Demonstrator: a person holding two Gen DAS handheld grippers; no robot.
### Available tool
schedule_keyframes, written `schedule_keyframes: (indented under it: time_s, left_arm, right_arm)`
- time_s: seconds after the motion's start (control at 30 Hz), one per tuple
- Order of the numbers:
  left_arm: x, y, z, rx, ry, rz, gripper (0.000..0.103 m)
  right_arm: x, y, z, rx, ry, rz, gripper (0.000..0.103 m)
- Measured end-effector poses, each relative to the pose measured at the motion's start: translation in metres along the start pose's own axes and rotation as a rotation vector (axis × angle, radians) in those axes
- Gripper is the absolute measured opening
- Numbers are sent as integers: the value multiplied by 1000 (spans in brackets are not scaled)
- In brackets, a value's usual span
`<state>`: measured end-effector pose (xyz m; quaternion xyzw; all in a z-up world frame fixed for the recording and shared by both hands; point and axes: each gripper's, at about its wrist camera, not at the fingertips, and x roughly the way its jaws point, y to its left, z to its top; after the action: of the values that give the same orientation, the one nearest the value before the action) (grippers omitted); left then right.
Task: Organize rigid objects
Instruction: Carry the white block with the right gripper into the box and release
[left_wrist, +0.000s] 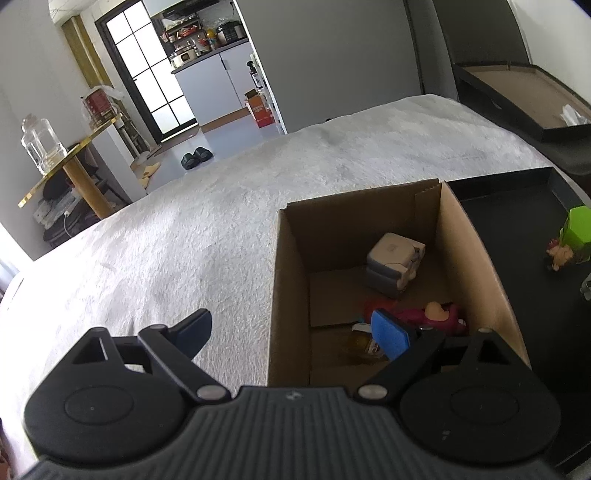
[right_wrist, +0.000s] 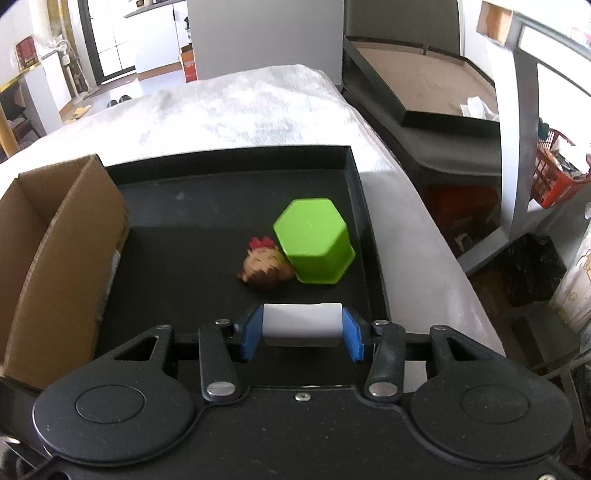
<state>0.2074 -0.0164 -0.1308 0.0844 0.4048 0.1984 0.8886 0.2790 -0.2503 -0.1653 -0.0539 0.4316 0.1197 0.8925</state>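
My right gripper (right_wrist: 302, 331) is shut on a white block (right_wrist: 302, 322), held between its blue pads over the near part of a black tray (right_wrist: 354, 184). Further in the tray a green hexagonal cup (right_wrist: 314, 245) lies tipped, touching a small doll head (right_wrist: 266, 266). My left gripper (left_wrist: 291, 332) is open and empty, straddling the left wall of a cardboard box (left_wrist: 286, 288). Inside the box lie a white and grey case (left_wrist: 393, 264), a pink toy (left_wrist: 432, 314) and a yellowish bottle (left_wrist: 364, 343).
The box (right_wrist: 55, 251) and tray (left_wrist: 517, 192) stand side by side on a white fluffy cover (left_wrist: 184, 221). A black-rimmed board (right_wrist: 417, 77) lies beyond to the right. A side table with a glass jar (left_wrist: 38, 144) stands far left.
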Motion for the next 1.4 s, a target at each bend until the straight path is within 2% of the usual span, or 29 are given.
schedule_keyframes:
  time_s: [0.23,0.37,0.47,0.77,0.87,0.93,1.07,1.13,1.37,1.4]
  left_arm:
    - [-5,10,-4,-16,-3,-29,92]
    - [-8,16,-6,-47,-10,-20,92]
    - [-11,15,-8,-30,-28,-12,92]
    - [-16,21,-15,-52,-40,-92,88]
    - [-14,24,-17,-55,-28,-105,78]
    - [-11,26,-19,-59,-19,-117,66]
    - [-9,33,-23,-78,-22,-128,59]
    - [-7,36,-23,-90,-22,-129,47]
    - [5,42,-26,-105,8,-191,22]
    - [6,42,-27,-105,14,-197,16]
  right_arm:
    - [-22,20,5,-17,-47,17,45]
    - [-33,34,9,-42,-73,40,45]
    - [-40,43,12,-56,-92,58,45]
    - [-59,75,17,-103,-131,109,45]
    - [-63,86,21,-119,-141,124,45]
    - [-66,93,23,-126,-148,132,45]
    - [-70,107,28,-141,-159,149,45]
    - [-70,114,29,-150,-167,159,45]
    - [-62,139,36,-193,-161,175,45]
    - [-61,142,37,-196,-160,180,45]
